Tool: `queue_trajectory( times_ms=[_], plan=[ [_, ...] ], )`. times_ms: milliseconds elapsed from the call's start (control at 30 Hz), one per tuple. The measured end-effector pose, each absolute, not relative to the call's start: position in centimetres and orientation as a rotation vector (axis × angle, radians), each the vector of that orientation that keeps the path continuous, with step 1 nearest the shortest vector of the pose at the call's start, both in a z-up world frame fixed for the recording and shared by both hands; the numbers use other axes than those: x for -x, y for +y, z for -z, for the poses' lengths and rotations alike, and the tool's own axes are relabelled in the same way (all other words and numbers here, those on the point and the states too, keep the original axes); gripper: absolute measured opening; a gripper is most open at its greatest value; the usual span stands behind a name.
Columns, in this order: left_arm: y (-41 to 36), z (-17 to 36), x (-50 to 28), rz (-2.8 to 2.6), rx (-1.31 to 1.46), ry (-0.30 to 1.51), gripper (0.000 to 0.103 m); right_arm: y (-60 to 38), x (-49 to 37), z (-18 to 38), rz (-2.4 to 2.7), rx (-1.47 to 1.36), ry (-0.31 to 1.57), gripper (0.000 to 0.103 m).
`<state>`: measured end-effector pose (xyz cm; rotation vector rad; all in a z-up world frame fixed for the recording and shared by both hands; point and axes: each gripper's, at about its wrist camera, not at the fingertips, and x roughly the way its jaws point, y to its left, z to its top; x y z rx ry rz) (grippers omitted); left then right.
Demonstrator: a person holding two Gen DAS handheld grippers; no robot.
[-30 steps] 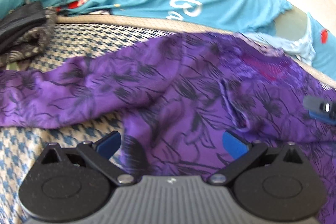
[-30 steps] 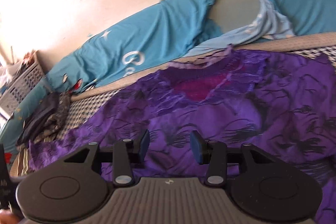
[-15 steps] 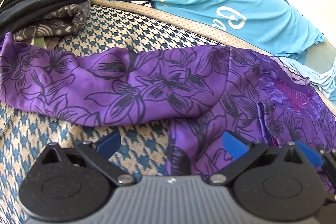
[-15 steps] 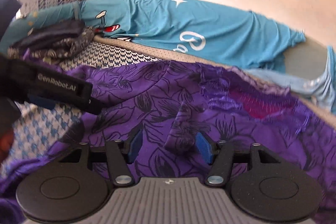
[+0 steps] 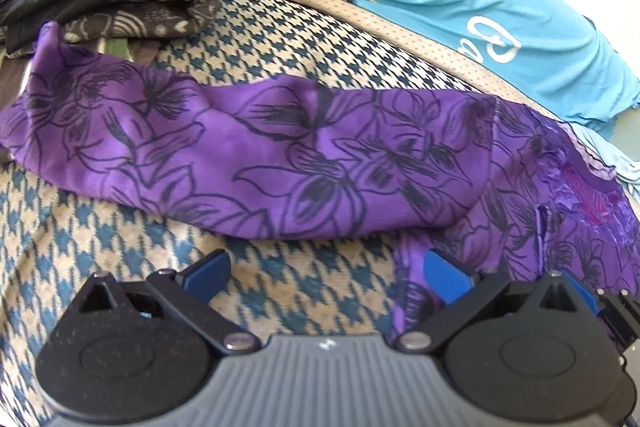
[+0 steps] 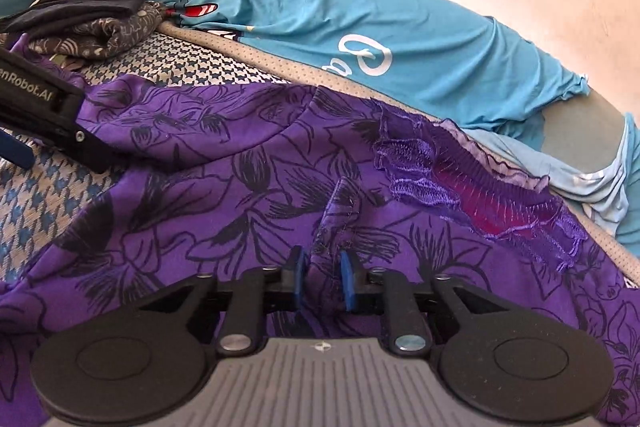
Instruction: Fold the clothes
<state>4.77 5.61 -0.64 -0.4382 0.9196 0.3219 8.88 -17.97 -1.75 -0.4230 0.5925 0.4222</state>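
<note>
Pinching: your right tongs (image 6: 323, 279) clamp a raised crease of the purple garment (image 6: 248, 195), lower centre.
Spread: your left tongs (image 5: 326, 273) gape over the houndstooth bed cover (image 5: 308, 291).
Garment: sprawled across mid-frame, sleeve (image 5: 200, 155) reaching left.
Next: probably bring that sleeve inward.

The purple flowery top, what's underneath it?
Under the purple flowery top lies a blue-and-cream checked cover, showing around its sleeve. Whatever sits beneath the top's middle is hidden by the cloth.

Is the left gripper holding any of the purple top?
No: the left gripper has its jaws wide apart over the houndstooth cover, beside the purple top.
</note>
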Motion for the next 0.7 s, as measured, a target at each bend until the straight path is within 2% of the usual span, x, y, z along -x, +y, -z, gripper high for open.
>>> queue_trajectory(
  times_ms=[400,633,700],
  plan=[
    [6.6,0.7,-4.3,-0.297,0.468,0.911,0.103,-17.4,-8.8,-0.9,-0.443,0.258,0.522,0.006],
    [7.0,0.5,-4.0,-0.321,0.487,0.898,0.103,-16.0,-8.5,-0.1,-0.576,0.262,0.605,0.007],
    [7.3,0.4,-3.9,-0.329,0.492,0.895,0.103,-15.8,-8.3,0.2,-0.589,0.251,0.631,0.011]
  ],
)
